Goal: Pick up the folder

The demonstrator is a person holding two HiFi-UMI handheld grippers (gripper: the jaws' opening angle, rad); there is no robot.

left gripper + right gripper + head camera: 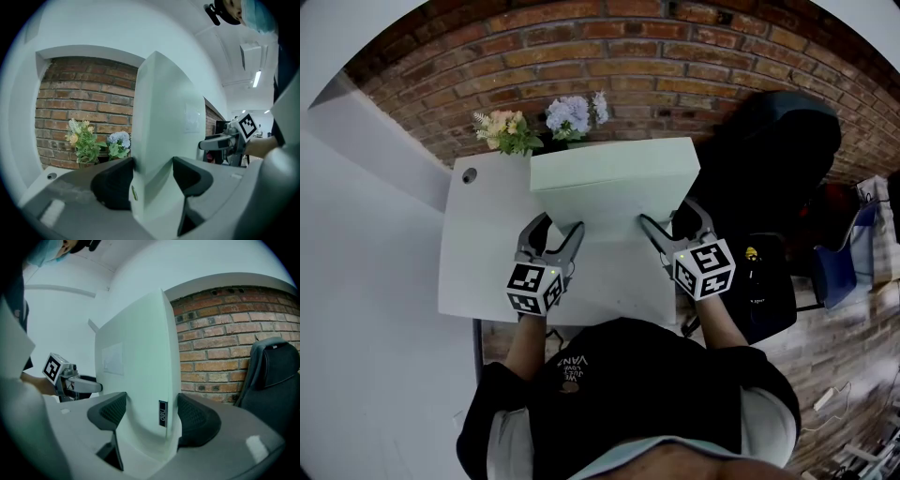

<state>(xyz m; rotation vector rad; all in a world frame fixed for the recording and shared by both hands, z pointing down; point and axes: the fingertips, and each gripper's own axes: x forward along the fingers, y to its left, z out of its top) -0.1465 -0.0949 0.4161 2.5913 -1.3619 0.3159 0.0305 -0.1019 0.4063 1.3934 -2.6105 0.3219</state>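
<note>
A thick pale green folder [614, 178] stands on edge over the white table [478, 272], held at both ends. My left gripper [555, 228] is shut on its left end, and in the left gripper view the folder [164, 131] rises between the two dark pads [115, 187]. My right gripper [669, 217] is shut on the right end, with the folder's spine [136, 371] and its small black label [162, 413] between the jaws. I cannot tell whether the folder's lower edge touches the table.
Two bunches of artificial flowers [508, 131] [574, 114] stand at the table's back edge against the brick wall [675, 66]. A cable hole [469, 174] sits at the back left corner. A black office chair [769, 159] stands right of the table, with a blue chair [834, 272] beyond it.
</note>
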